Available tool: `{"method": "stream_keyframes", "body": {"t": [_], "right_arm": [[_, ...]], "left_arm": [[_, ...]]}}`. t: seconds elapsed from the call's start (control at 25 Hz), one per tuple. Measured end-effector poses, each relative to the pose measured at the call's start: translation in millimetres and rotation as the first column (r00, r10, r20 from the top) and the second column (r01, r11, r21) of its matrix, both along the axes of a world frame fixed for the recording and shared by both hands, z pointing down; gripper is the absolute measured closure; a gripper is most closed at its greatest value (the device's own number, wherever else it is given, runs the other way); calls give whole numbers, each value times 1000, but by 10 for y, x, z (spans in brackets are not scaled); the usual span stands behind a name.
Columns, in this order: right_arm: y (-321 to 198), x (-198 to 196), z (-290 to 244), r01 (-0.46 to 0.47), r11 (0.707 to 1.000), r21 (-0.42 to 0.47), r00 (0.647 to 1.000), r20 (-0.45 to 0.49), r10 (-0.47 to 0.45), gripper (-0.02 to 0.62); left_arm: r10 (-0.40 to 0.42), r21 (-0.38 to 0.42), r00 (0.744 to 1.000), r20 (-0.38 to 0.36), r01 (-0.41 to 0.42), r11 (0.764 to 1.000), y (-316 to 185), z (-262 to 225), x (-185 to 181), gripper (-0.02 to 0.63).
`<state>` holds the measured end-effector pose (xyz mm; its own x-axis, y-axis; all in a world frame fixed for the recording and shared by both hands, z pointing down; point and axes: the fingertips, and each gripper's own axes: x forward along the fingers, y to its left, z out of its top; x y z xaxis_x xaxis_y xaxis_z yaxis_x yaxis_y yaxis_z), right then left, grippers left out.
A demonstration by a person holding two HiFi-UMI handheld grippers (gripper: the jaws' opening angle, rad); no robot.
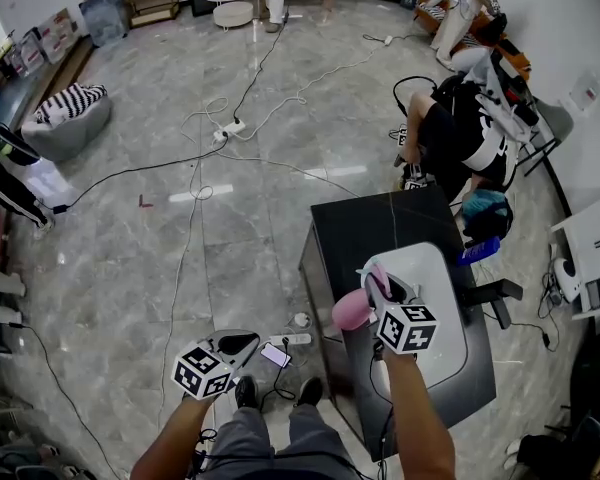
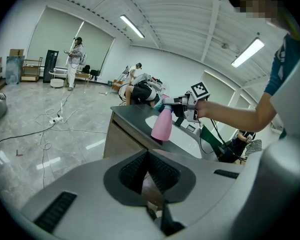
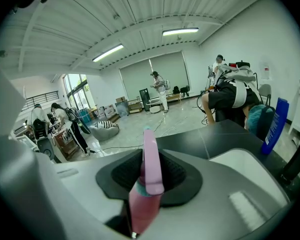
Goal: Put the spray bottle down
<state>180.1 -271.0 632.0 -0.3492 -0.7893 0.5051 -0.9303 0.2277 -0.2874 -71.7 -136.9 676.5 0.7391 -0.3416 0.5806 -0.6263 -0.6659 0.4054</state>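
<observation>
A pink plastic spray bottle (image 1: pixel 351 311) is held by the right gripper (image 1: pixel 382 290). Its 2 jaws are closed to a narrow gap on the slim upper part of the bottle, around the neck and trigger head. The wider body hangs below the jaws, over the near left edge of a black-topped cabinet (image 1: pixel 380 223), just beside a white rounded panel (image 1: pixel 442 343) set on that top. Whether the base touches the surface cannot be told.

The left gripper (image 1: pixel 235 346) is held low, over the grey tiled floor (image 1: pixel 180 168) and well apart from the cabinet. Its jaws are pressed together with nothing between them.

The bottle is judged to be light and stiff, with a smooth plastic skin that could slip between the pads. How much liquid it holds cannot be seen, so some sloshing weight should be allowed for. The neck is judged the best place to hold it, since the shoulder below stops it sliding down. Being tall with a narrow top, it could tip, so a flat, upright landing is called for before the jaws are opened.
</observation>
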Motion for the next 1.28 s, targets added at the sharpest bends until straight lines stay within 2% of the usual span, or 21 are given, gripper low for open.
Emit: {"method": "stream_keyframes", "body": {"t": [0.72, 1.28], "right_arm": [[144, 117, -25, -14, 1000, -4, 1000, 5, 14, 492], [172, 114, -23, -7, 1000, -2, 1000, 2, 7, 494]], "left_arm": [[5, 6, 1000, 0, -5, 1000, 101, -61, 65, 600], [-10, 16, 1000, 5, 10, 1000, 114, -104, -27, 600]]}}
